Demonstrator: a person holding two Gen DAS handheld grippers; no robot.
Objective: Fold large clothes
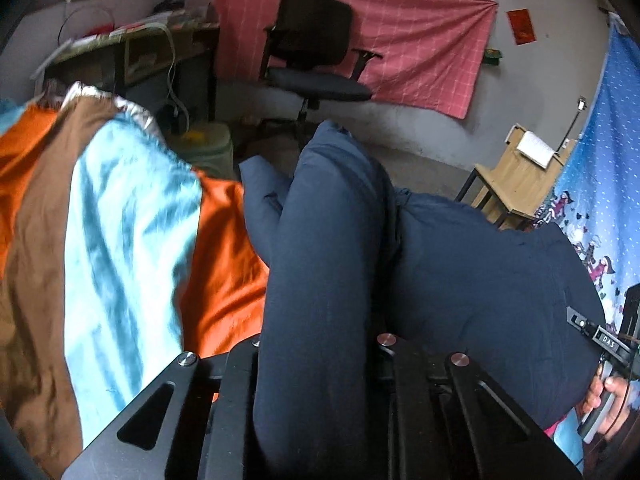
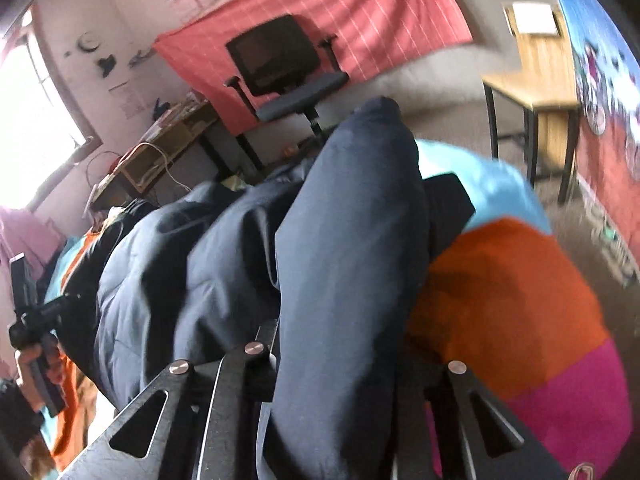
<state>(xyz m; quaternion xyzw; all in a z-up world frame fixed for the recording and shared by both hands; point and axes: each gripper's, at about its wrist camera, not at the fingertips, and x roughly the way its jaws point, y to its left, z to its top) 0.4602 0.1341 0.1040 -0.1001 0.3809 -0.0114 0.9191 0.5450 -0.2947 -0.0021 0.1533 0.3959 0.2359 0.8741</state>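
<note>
Your striped bedspread (image 1: 120, 208), in orange, brown, pale blue and pink, covers the bed under everything. On it lies the navy padded garment (image 1: 480, 280), bunched into thick folds and stretching between your two hands. Your left gripper (image 1: 320, 360) has its jaws clamped on one raised fold of it; your right gripper (image 2: 340, 360) is likewise closed on another fold, which stands up between its jaws. Behind, a black office chair (image 1: 316, 48) sits before a pink wall cloth (image 1: 420, 40), with a wooden chair (image 1: 516, 176) farther right.
</note>
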